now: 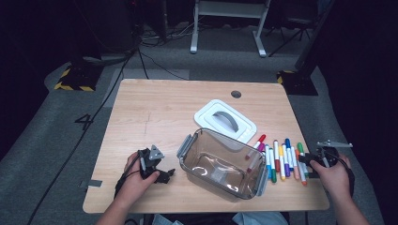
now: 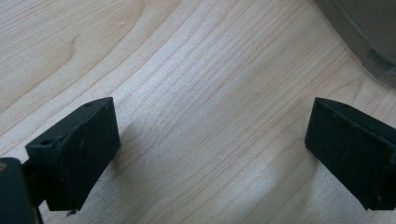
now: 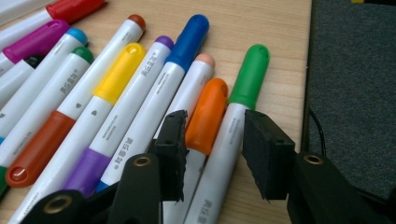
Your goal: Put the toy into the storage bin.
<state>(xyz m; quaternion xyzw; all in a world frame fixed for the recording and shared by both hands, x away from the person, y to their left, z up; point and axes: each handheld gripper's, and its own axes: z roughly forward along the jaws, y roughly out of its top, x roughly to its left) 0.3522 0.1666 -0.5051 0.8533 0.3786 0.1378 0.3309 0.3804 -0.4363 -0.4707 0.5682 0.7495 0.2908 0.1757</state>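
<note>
1. The right gripper (image 3: 212, 154) has its jaws narrowed around the green-capped marker (image 3: 233, 130), which lies between them with pad contact unclear.
2. The left gripper (image 2: 210, 154) rests with jaws wide over bare table (image 2: 196, 70).

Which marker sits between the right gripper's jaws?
The green-capped marker, outermost in the row beside the table edge. The right gripper straddles its white barrel and the orange cap next to it; the others lie farther left.

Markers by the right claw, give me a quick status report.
Right claw straddling the green-capped marker, not clamped. Left claw open over bare table. Orange-capped marker lies tight alongside; clear container without markers inside.
</note>
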